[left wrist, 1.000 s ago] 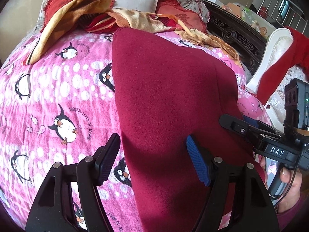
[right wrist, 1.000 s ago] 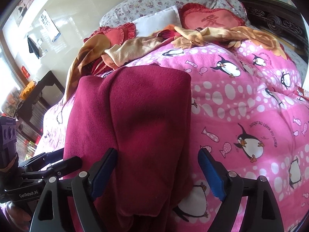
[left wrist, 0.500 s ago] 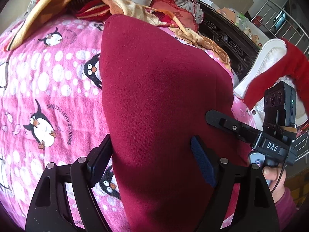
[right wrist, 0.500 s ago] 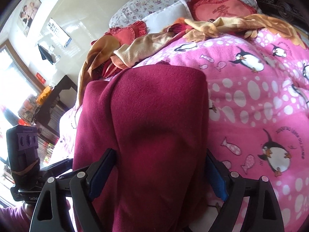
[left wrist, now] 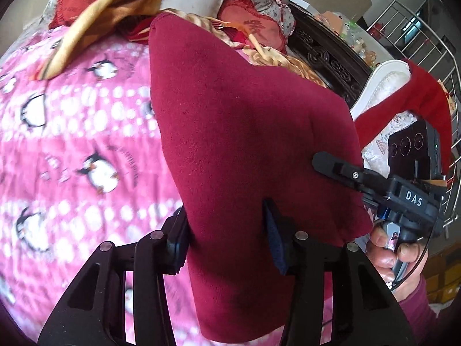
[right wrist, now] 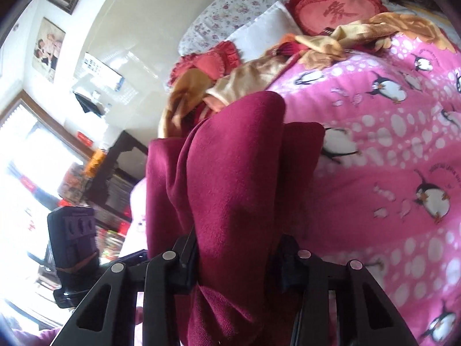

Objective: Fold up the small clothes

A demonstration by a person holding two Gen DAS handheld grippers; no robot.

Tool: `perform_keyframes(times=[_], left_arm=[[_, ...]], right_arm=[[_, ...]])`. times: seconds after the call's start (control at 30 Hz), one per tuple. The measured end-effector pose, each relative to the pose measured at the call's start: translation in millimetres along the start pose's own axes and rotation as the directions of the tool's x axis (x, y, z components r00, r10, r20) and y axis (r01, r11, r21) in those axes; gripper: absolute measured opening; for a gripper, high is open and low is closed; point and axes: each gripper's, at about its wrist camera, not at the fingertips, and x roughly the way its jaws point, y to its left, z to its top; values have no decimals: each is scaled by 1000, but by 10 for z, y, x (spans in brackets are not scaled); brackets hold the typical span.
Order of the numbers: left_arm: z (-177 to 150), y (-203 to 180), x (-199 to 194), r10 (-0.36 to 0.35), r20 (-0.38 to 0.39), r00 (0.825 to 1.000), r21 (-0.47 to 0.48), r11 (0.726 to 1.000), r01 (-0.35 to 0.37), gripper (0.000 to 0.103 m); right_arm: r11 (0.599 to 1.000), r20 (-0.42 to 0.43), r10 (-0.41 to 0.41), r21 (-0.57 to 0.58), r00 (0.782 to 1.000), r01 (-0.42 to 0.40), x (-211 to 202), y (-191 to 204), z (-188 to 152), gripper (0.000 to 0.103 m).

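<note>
Both grippers were clamped onto the same dark red garment, one at each near corner, holding it up off the bed. Left gripper had its two black fingers squeezed in on a bunched fold of the fabric, blue pad pressed flat against the cloth on one side while the other finger was half buried behind the edge. Right gripper was doing the same thing, jaws pinched tight on a thick wad of the material, which bulged out above the fingers in a couple of rolled ridges. From the left wrist view you could see the right gripper's body poking in from the side with "DAS" printed on it, and the person's right hand wrapped round its handle, sleeve a purplish red. The garment itself looked like a soft fleecy knit, deep maroon, hanging in a wide sheet that came to a point at the far end and draped down toward the pink penguin blanket; couldn't tell whether that far end was touching the blanket or just hanging over it. Further back on the bed there was a rumpled golden-tan cloth, a red heart-shaped cushion and a floral pillow.
</note>
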Motion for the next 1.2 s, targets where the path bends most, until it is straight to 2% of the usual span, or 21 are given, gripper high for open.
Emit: perform_keyframes(times=[0.1,0.2,0.23,0.3,0.37,0.47,0.53,0.6,0.7,0.77,0.8,0.9,1.0,1.07,1.2], left_arm=[[-162,160,-257,27,-57,998,-29,999,-29,46],[-363,343,-335,110,-81,991,-40,993,-113,46],[-429,387,-320,144,-87,986,-41,988,-148,46],[-554,481,-279,200,-96,975,-60,977,-206,46],[-622,526,-332,181,-57,982,-90,978,-186,49],[-688,496,-471,215,-10,977,-94,972,-215,49],[-716,436,-574,249,35,968,-69,967,-246,54],[-736,408,-677,268,75,961,-56,963,-264,64],[-764,409,-776,292,109,950,-64,956,-286,66],[-723,384,-749,320,121,940,-59,947,-315,66],[-685,369,-725,328,128,936,-53,944,-324,66],[-697,320,-717,357,143,923,-44,934,-355,66],[-721,250,-719,372,154,915,-33,928,-372,66],[-723,202,-718,384,166,908,-20,922,-387,66],[-735,108,-704,423,185,887,8,902,-432,66]], right_arm=[[998,-49,59,29,997,-57,0,231,-109,40],[998,-107,52,25,993,-50,185,427,-356,42],[999,-127,37,20,991,-35,270,455,-414,48],[997,-189,-81,-32,979,76,501,489,-558,53],[966,-153,-239,-142,959,217,527,565,-629,56],[930,-68,-307,-232,949,284,322,761,-659,58],[921,-28,-301,-268,953,283,163,913,-691,58],[914,-11,-272,-317,962,255,50,1093,-743,58],[896,-5,-252,-380,968,231,-3,1276,-935,58],[889,-30,-245,-406,969,212,58,1297,-1099,55],[881,-45,-261,-419,964,219,119,1274,-1163,55],[826,-58,-380,-470,923,311,311,1162,-1402,55],[805,-35,-396,-494,918,328,318,1089,-1516,55],[807,-29,-388,-493,921,325,253,1115,-1498,55],[842,17,-355,-429,935,328,-1,1155,-1347,54]])
